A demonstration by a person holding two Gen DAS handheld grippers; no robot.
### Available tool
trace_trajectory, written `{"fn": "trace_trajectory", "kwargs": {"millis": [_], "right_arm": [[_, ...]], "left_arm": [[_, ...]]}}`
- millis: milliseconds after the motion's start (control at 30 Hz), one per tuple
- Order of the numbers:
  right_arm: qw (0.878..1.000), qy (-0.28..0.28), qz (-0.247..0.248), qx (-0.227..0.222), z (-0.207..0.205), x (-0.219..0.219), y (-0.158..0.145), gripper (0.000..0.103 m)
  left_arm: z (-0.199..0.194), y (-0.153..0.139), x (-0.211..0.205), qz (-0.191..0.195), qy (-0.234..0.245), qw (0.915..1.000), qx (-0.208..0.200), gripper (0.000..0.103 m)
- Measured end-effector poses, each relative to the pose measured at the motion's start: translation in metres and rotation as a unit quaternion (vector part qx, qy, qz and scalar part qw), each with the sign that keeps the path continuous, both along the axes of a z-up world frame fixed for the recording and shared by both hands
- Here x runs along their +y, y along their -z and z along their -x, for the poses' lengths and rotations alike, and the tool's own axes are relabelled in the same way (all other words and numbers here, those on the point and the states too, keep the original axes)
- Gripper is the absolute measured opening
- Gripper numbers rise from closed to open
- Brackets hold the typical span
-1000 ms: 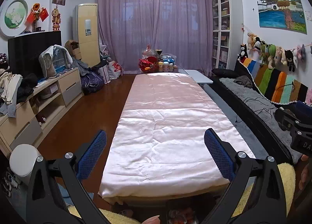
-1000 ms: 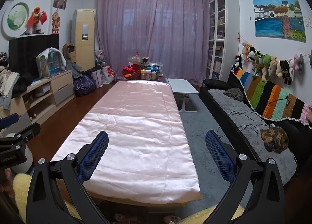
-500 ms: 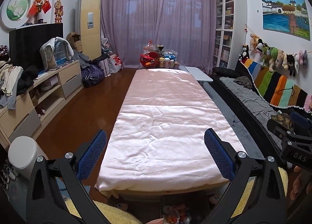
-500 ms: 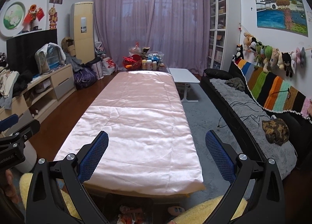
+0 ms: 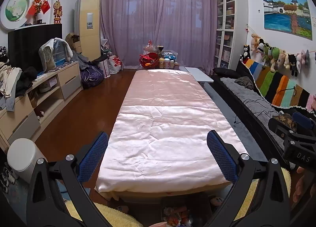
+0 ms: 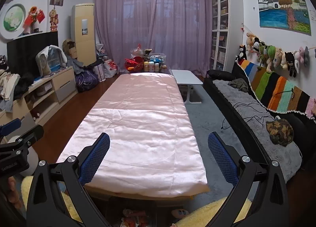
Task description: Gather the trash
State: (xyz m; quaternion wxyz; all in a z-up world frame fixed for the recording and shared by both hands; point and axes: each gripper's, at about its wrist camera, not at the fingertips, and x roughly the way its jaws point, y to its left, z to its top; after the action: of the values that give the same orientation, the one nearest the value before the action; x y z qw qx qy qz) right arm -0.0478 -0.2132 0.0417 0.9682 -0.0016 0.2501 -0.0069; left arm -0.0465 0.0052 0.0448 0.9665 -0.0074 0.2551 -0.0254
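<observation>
The room is lit softly and evenly, not too bright. Some daylight comes through the closed purple curtain (image 5: pixel 158 19), which glows paler in the middle. The shiny pink sheet (image 5: pixel 165 124) on the long desk catches the light, and its near half looks almost white with glare. The brown floor (image 5: pixel 83 108) shows a faint shine too. Under the near end of the desk it is dark and hard to see. Both pictures are sharp in the middle. The fisheye lens bends the walls and the bookcase (image 6: pixel 221 25) near the edges, and the corners go black. The blue fingers (image 6: pixel 94 159) up close look clear.
</observation>
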Motion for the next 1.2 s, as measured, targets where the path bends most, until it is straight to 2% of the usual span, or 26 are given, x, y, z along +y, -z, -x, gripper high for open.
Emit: {"fn": "trace_trajectory", "kwargs": {"millis": [1200], "right_arm": [[1.000,-0.011,-0.012,0.002,0.001,0.001,0.003,0.100]], "left_arm": [[0.001,-0.001,-0.011,0.003,0.013,0.9999,-0.002,0.095]]}}
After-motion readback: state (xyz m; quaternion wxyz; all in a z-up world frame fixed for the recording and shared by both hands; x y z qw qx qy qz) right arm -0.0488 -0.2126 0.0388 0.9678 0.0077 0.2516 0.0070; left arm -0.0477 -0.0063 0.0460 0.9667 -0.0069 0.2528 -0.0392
